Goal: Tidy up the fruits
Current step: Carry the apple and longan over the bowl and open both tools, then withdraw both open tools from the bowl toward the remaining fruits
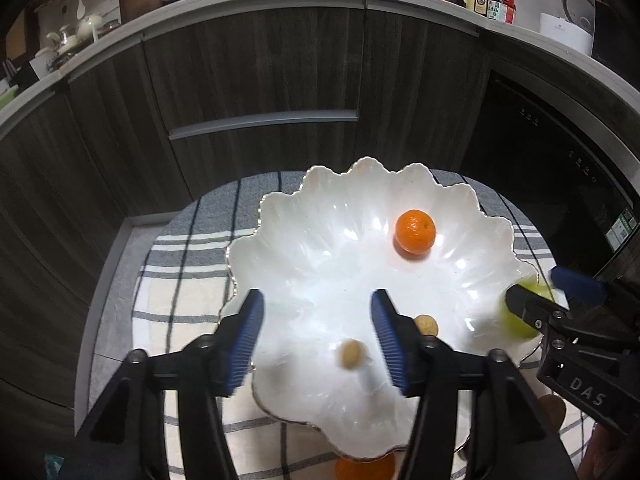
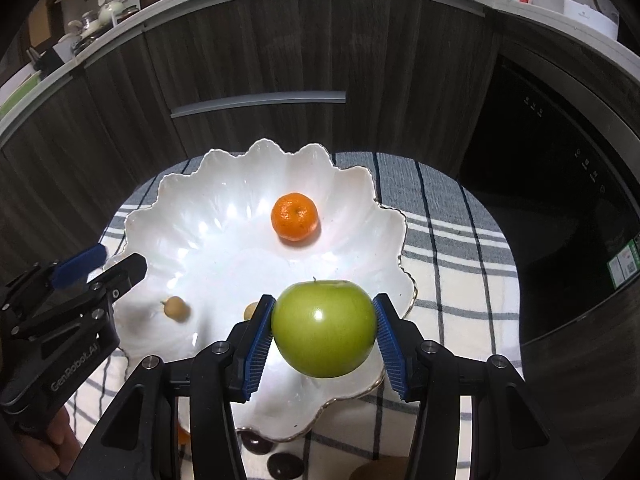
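Green apple (image 2: 324,328) pinched in right gripper (image 2: 324,336) over scalloped white bowl (image 2: 224,168); tangerine (image 2: 295,216), two longans in. Left gripper (image 1: 318,340) spread, empty. Fruit nearside remains.

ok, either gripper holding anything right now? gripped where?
The right gripper holds the green apple, its fingers pressing on the apple's two opposite sides above the white bowl. The left gripper is open and empty.
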